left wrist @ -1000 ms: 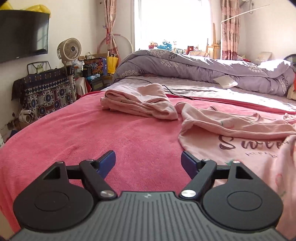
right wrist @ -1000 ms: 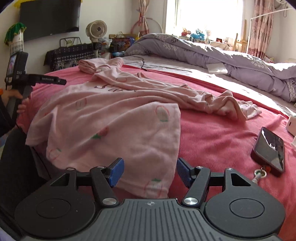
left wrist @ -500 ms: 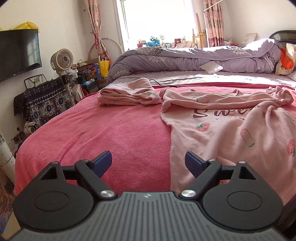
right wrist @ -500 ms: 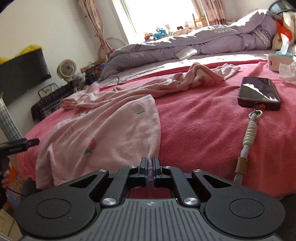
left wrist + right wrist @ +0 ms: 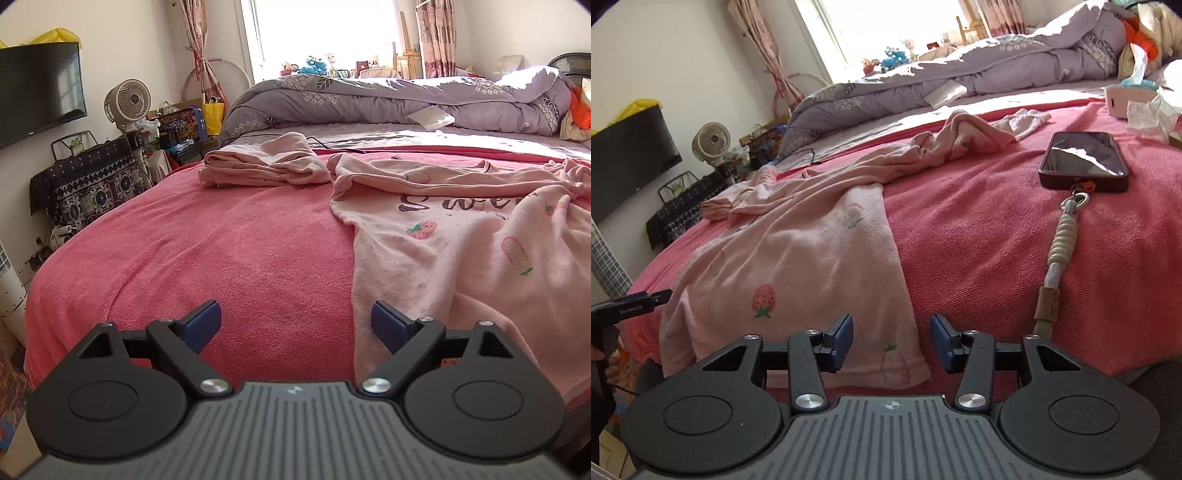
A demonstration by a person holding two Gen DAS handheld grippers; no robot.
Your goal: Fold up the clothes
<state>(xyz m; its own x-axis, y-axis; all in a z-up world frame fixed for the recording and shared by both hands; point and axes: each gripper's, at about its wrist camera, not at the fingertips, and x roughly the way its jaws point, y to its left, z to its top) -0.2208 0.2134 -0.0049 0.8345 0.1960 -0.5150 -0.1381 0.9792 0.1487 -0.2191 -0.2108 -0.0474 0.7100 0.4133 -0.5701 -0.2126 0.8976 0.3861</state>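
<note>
- Left gripper (image 5: 295,325) spread wide, holding nothing, poised low over the near edge of the red blanket (image 5: 221,258), right pad just beside the hem of the pink strawberry shirt (image 5: 461,240).
- Right gripper (image 5: 892,341) likewise parted and unladen, straddling the shirt's near right hem corner (image 5: 905,369) where it draped over the bed's edge.
- Shirt spread front-up across the blanket, lettering toward the far side, one sleeve rumpled in a ridge (image 5: 960,140) beyond the body.
- Judged light, limp and non-slippery terry-like cloth; likely to sag and crease wherever unsupported, nothing fragile about it.
- Best taken by pinching the hem corners, one per gripper, so the body lifts flat.
- Already folded pink garment (image 5: 262,162) resting farther back on the left, apart from the shirt.
- Phone (image 5: 1084,160) with its corded strap (image 5: 1060,251) lying to the right, near but not touching the cloth; worth avoiding during any sweep.
</note>
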